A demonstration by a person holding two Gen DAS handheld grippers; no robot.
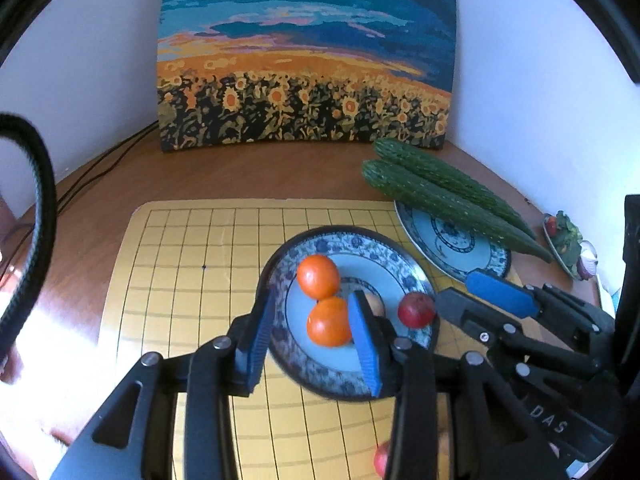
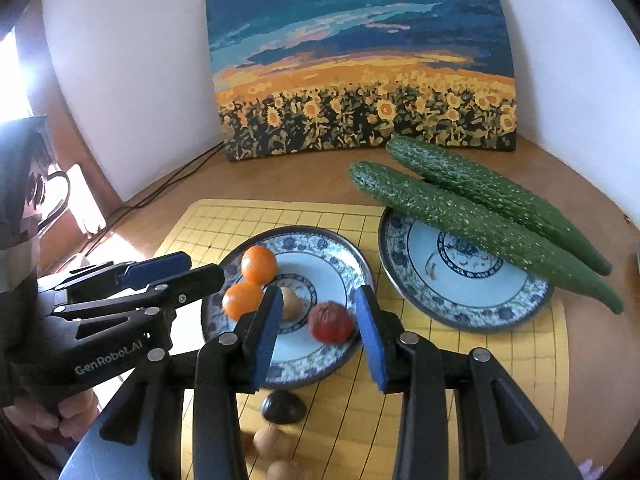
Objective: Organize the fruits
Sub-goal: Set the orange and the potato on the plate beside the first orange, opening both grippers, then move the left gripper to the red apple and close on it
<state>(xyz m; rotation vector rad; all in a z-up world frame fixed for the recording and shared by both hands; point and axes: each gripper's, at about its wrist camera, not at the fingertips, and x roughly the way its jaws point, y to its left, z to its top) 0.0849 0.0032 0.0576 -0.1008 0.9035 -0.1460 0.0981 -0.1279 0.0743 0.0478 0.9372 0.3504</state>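
Note:
A blue-patterned plate (image 1: 360,248) (image 2: 320,236) on a yellow grid mat (image 1: 180,280) holds two oranges (image 1: 318,276) (image 2: 259,264), a red fruit (image 1: 416,310) (image 2: 331,322) and a small brown fruit (image 2: 290,302). My left gripper (image 1: 313,297) (image 2: 202,266) hovers open above the plate's near side; the nearer orange (image 1: 329,322) shows between its fingers, untouched. My right gripper (image 2: 319,292) (image 1: 460,292) is open above the red fruit, its pads apart from it. A second plate (image 1: 452,248) (image 2: 460,292) to the right carries two cucumbers (image 1: 440,196) (image 2: 480,224).
A dark fruit (image 2: 283,406) and brown fruits (image 2: 272,442) lie loose on the mat near me, and another red fruit (image 1: 382,460) shows at the bottom edge. A sunflower painting (image 1: 304,60) leans on the back wall. Cables (image 1: 100,168) run at the back left.

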